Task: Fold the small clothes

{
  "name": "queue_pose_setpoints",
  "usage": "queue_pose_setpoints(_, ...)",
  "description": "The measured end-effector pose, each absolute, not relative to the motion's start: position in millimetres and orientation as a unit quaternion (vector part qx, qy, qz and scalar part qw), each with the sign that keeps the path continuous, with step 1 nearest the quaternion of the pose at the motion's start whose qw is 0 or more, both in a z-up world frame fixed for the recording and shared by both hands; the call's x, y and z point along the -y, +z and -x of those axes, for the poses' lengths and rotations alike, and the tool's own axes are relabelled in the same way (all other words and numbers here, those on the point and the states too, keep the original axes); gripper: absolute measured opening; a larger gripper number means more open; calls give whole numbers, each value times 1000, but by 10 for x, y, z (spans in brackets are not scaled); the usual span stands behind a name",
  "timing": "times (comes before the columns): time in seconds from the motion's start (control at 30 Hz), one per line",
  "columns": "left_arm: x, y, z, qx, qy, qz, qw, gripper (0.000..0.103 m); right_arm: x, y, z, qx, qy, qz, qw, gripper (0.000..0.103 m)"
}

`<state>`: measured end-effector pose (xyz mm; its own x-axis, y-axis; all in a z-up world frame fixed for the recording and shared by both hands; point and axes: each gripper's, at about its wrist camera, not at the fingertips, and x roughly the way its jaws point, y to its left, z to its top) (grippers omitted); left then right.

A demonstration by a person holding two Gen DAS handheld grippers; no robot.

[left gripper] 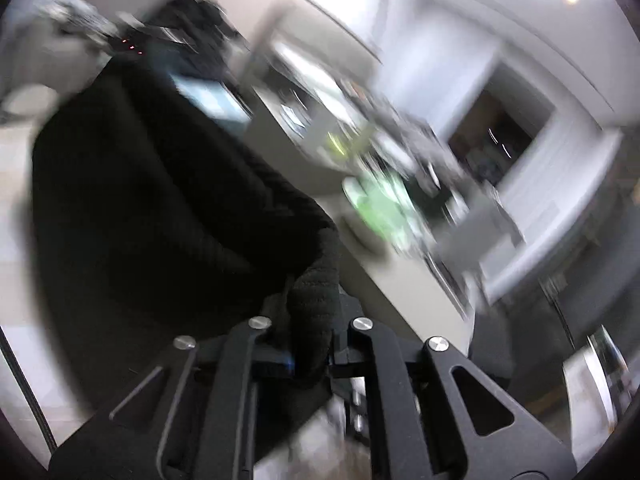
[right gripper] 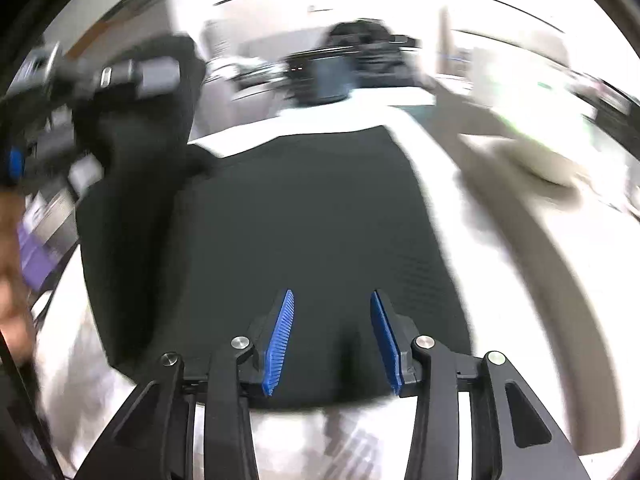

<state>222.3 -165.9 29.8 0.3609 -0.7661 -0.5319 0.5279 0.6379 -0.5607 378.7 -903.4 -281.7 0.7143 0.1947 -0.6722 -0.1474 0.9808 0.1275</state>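
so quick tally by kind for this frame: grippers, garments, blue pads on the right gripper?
Grippers: 2, the left gripper shut on the black knit garment, the right gripper open above it, nothing between its pads.
Black knit garments: 1, part flat on the white surface, one end lifted.
Blue pads on the right gripper: 2.
Total: 5.

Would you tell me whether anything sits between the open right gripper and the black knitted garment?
Nothing visible does: the right gripper has its blue pads apart directly over the black knitted garment, with no object between. The left gripper is shut on another part of it.
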Motion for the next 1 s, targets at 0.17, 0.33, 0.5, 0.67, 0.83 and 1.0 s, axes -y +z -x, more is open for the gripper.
queue_pose_setpoints(0.17, 1985, -125, -2086, -481, -403, 99, 772, 20, 9566, -2864, -3772, -375, 63, -72, 922, 43)
queue_pose_setpoints(0.33, 1500, -43, -1980, -452, -370, 116, 804, 57, 9682, -2866, -3763, -373, 145, -136, 906, 43)
queue_pose_setpoints(0.5, 1109, -193, -2028, -462, -306, 129, 822, 57, 9627, -2950, -3860, -401, 203, -216, 867, 44)
queue_pose_setpoints(0.67, 901, -403, -2052, -484, -274, 139, 819, 57, 9766, -2999, -3945, -420, 225, -285, 832, 47)
queue_pose_setpoints(0.83, 827, -438, -2021, -481, -265, 137, 825, 57, 9778, -2979, -3896, -426, 272, -322, 801, 63)
queue_pose_setpoints(1.0, 790, -517, -2003, -478, -251, 123, 833, 57, 9640, -2993, -3830, -440, 280, -289, 803, 63)
